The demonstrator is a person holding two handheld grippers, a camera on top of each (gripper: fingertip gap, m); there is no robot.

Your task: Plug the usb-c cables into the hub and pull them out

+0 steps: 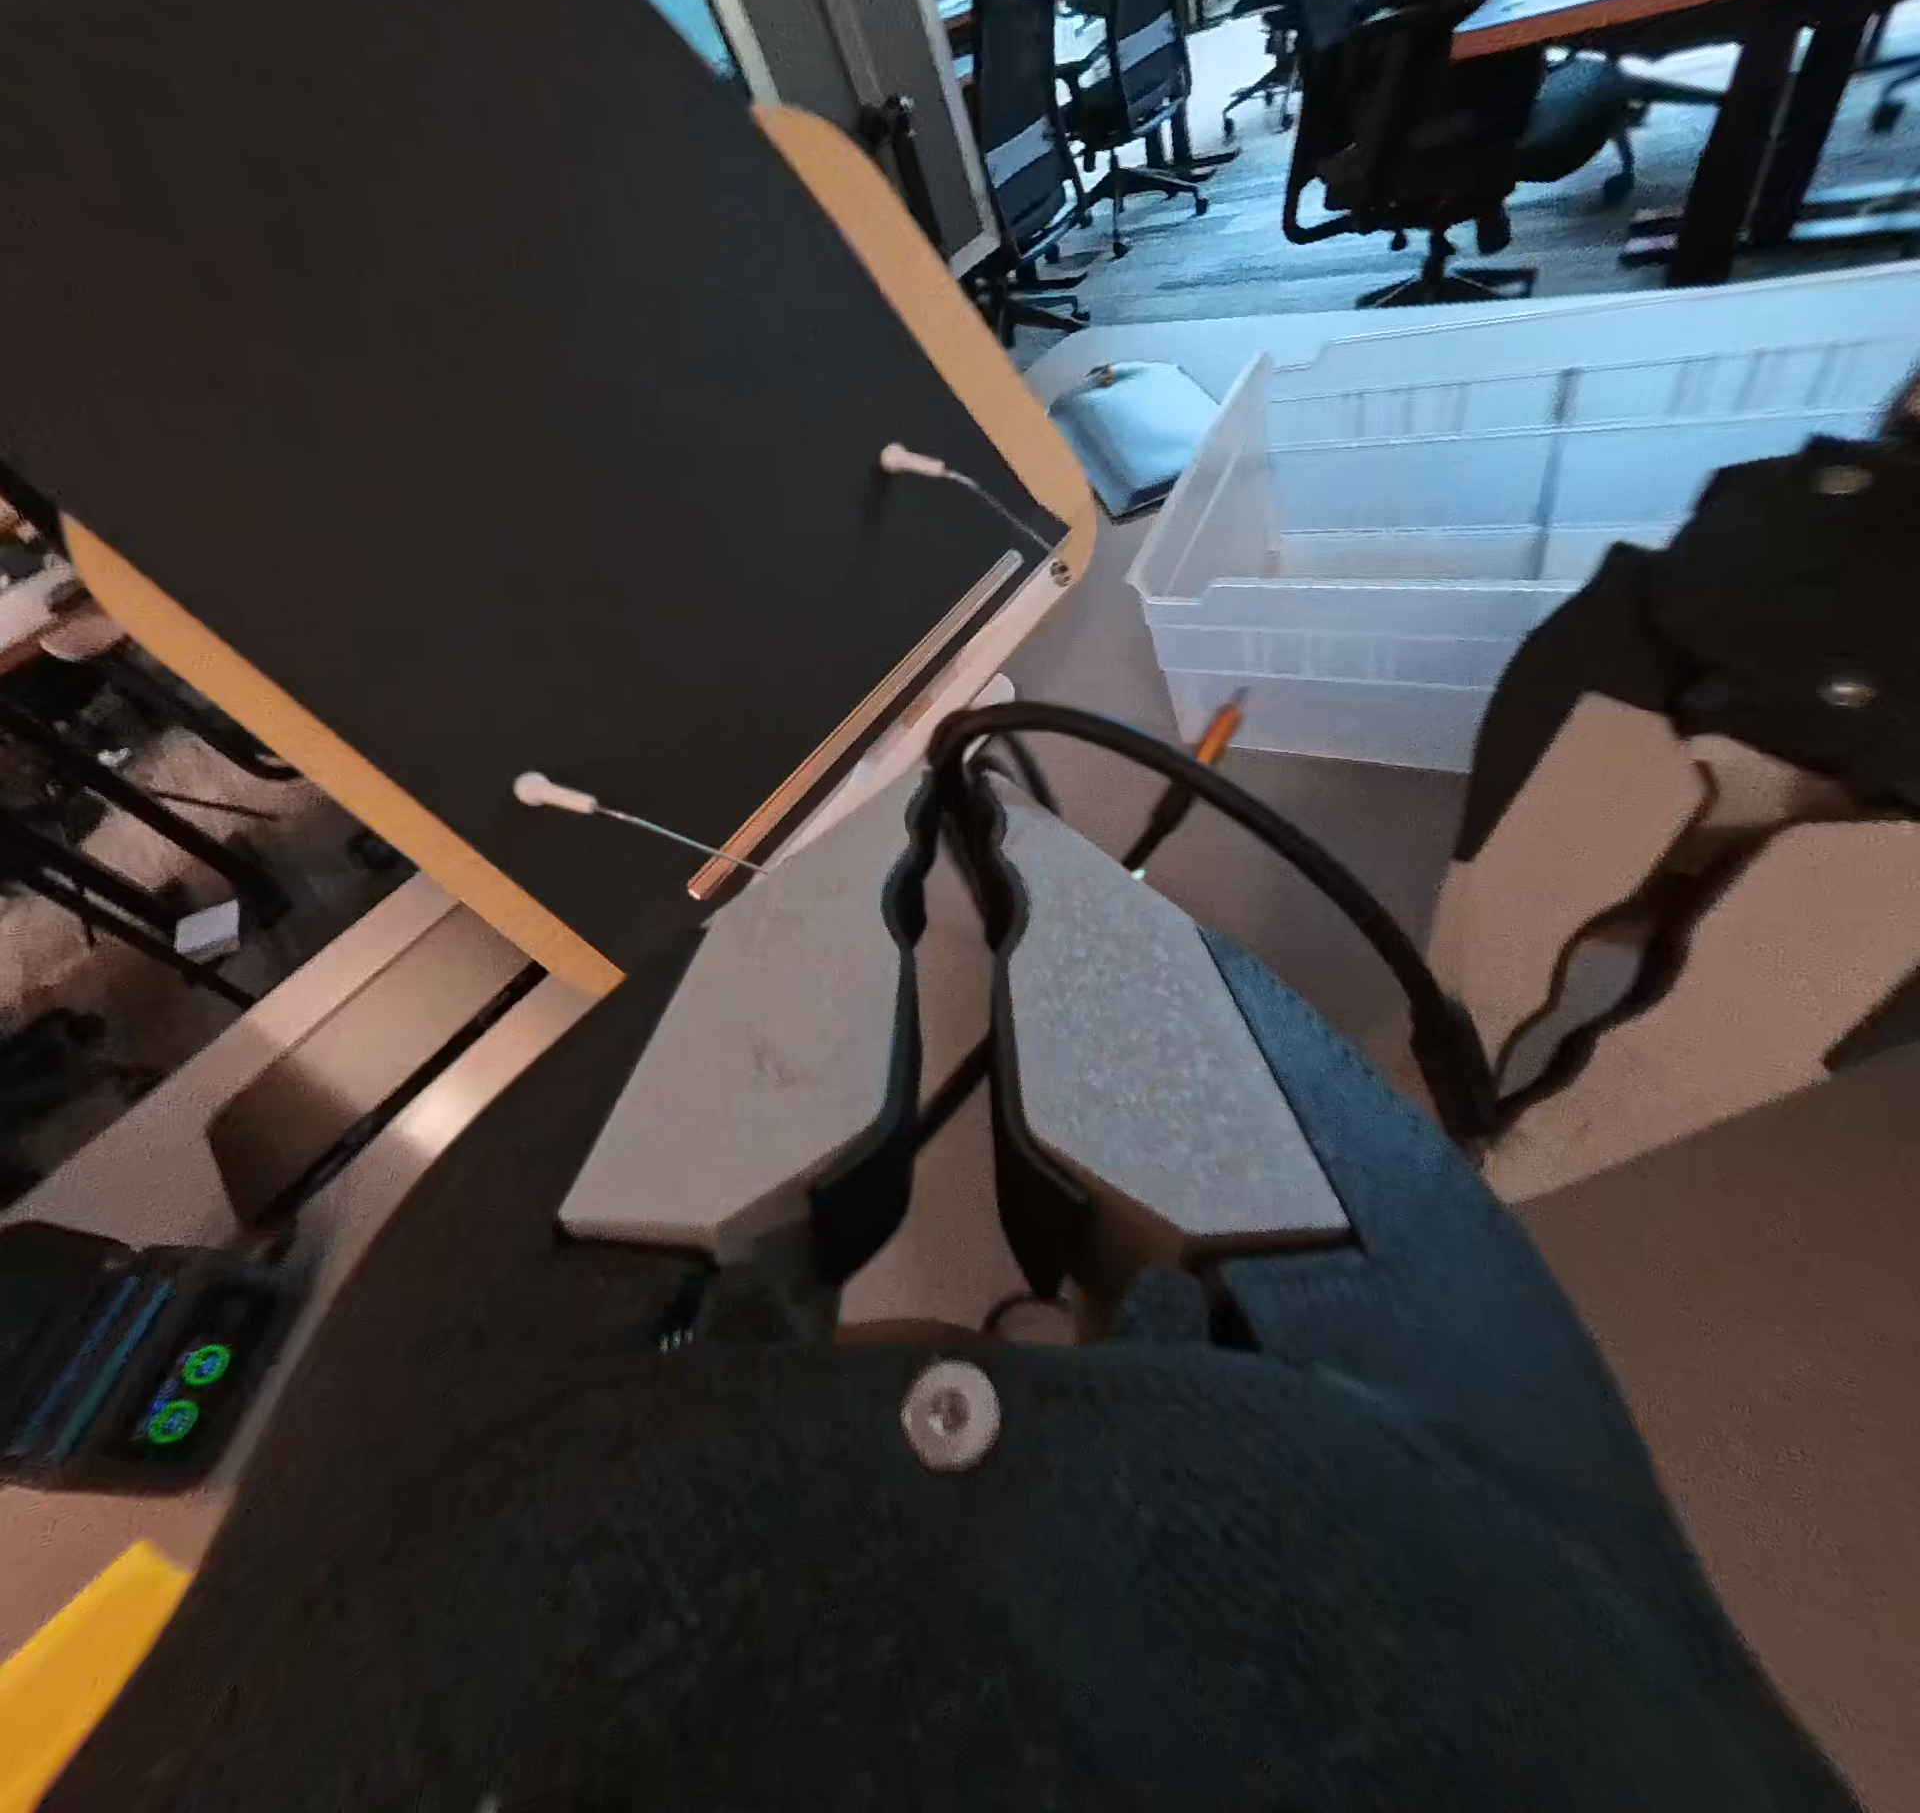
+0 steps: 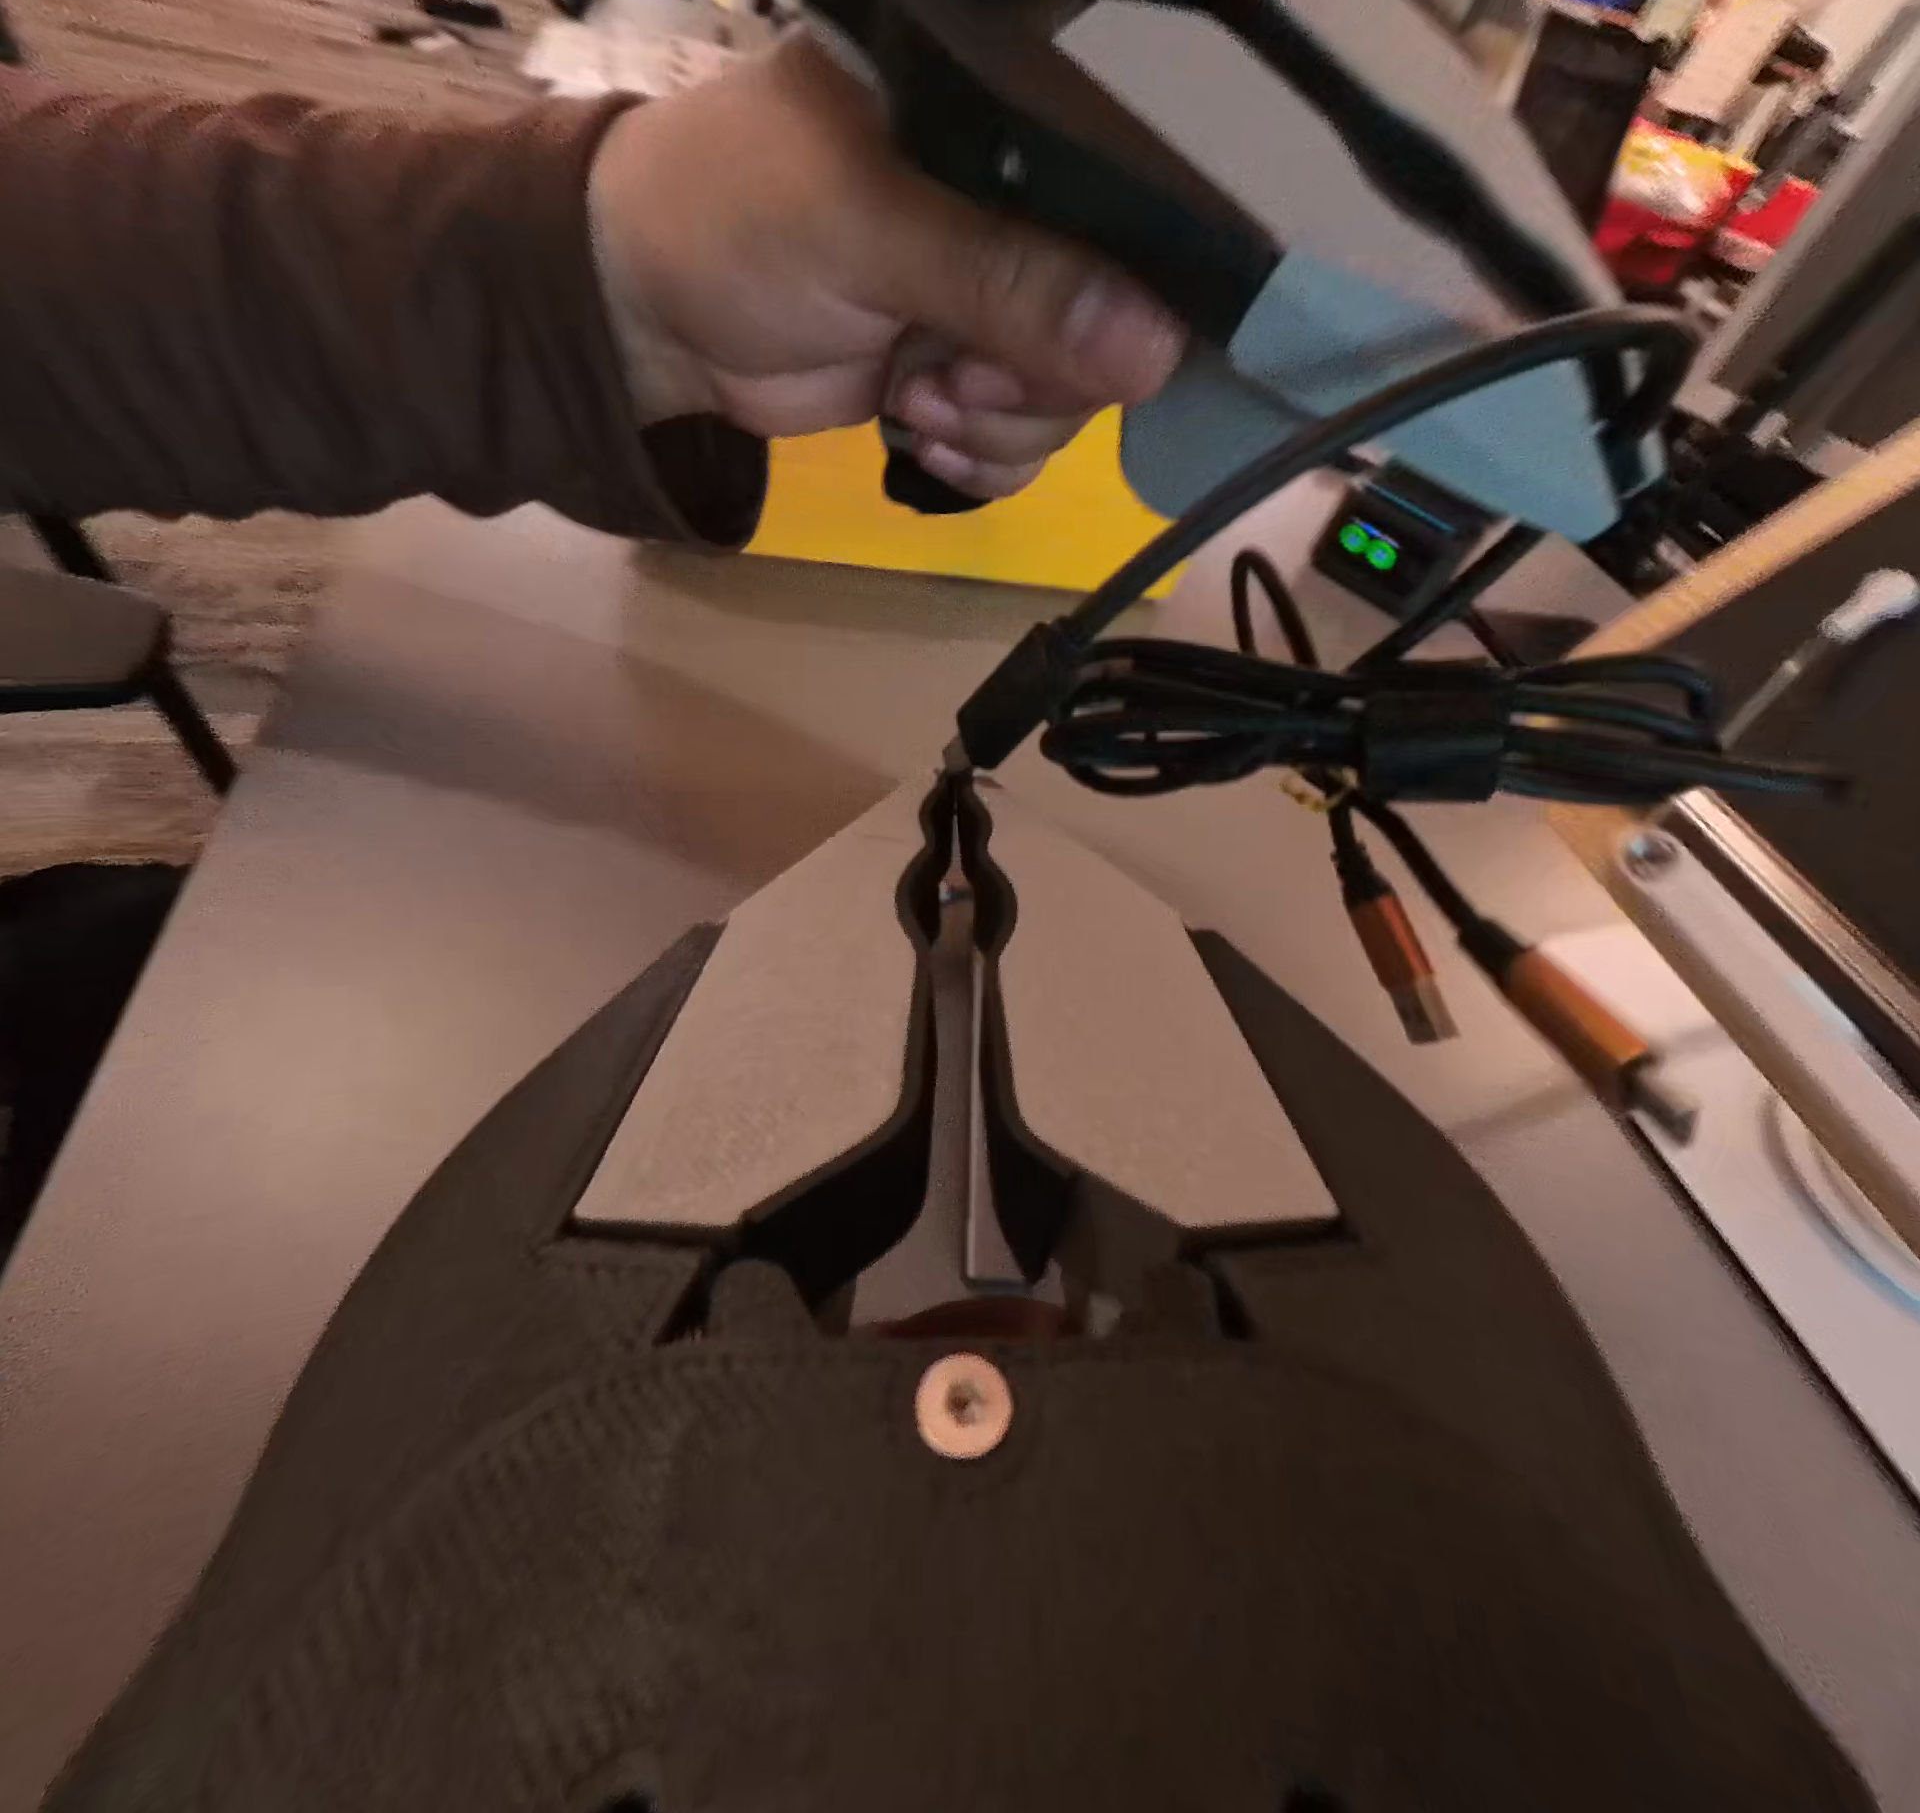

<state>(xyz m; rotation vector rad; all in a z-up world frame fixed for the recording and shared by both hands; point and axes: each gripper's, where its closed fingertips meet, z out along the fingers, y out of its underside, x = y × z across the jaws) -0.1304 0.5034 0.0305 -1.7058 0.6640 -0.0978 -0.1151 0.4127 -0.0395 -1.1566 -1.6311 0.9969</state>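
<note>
Left gripper (image 1: 956, 807) pinched a black cable (image 1: 1340, 890) above the table (image 1: 1714, 1348); right gripper (image 2: 956, 818) clamped something thin, its identity unclear, near the cable's plug (image 2: 1003, 698).

We count two black two-finger grippers, left (image 1: 954, 807) and right (image 2: 958, 818). We count two orange-sleeved USB plugs (image 2: 1397, 953), one bundled black braided cable (image 2: 1434, 714), one clear plastic bin (image 1: 1455, 558), and two white pegs (image 1: 540, 789) on one black board (image 1: 436, 361).
</note>
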